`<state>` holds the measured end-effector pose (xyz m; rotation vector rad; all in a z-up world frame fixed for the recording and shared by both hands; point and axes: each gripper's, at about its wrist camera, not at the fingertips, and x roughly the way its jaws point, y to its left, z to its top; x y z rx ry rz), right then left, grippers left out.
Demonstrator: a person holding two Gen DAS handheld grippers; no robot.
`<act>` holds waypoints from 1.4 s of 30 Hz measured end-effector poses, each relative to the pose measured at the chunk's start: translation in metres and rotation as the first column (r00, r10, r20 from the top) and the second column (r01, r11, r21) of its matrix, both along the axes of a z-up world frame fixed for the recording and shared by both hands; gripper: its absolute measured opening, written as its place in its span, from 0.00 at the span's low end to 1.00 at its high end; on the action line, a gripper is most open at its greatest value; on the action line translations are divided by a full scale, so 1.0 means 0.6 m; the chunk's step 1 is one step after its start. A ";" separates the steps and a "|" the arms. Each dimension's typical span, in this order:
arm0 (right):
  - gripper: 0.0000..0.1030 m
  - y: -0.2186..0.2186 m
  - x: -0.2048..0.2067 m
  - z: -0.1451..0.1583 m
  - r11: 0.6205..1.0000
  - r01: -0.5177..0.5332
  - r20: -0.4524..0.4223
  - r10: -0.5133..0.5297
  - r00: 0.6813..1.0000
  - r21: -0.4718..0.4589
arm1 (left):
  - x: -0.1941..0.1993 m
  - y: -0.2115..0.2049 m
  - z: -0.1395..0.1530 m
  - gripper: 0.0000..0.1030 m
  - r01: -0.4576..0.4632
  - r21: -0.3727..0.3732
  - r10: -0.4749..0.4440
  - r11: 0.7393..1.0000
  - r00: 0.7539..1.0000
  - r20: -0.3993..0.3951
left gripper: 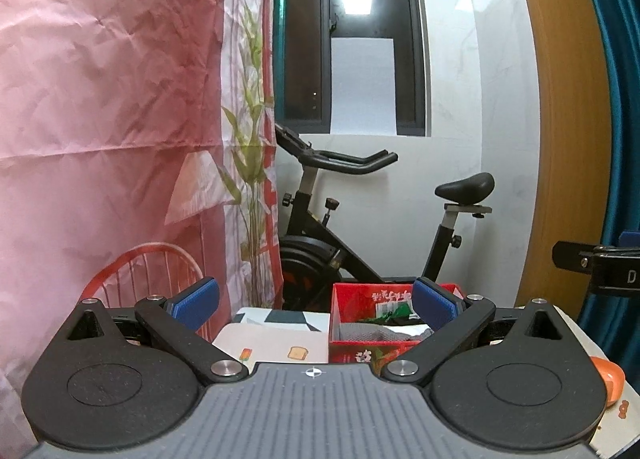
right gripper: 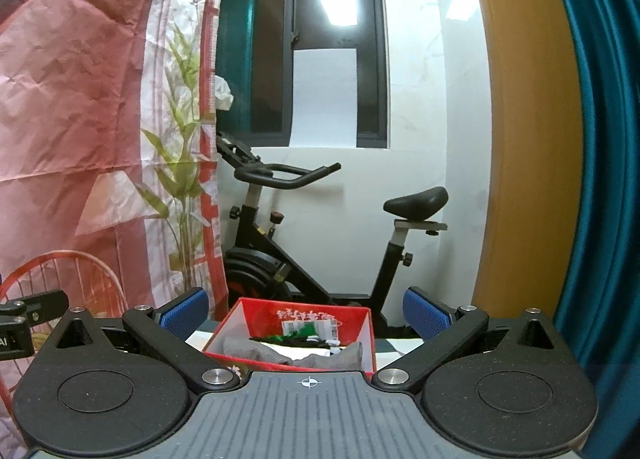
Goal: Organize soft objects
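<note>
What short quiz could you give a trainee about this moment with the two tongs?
1. True or false: the left tongs grip a grey cloth.
2. What colour is the box holding the soft items?
3. The right tongs are: A) shut, B) open and empty, C) holding a sock.

Key: 1 false, they are open and empty, and the grey cloth lies in the box. 2 red. 3 B.

A black exercise bike [right gripper: 312,243] stands far off against a white wall [right gripper: 432,99], under a dark window [right gripper: 300,51]. A pink printed sheet [left gripper: 112,99] with a bamboo pattern hangs at left. At right are an orange door frame [right gripper: 520,139] and a teal curtain [right gripper: 600,139].
</note>
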<state>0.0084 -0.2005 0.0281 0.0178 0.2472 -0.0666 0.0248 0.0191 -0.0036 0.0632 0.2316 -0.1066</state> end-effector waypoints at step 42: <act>1.00 0.002 0.005 -0.011 1.000 0.005 -0.021 -0.004 1.000 0.020 | -0.005 -0.006 -0.009 1.00 -0.012 -0.037 0.010 0.999 0.998 -0.059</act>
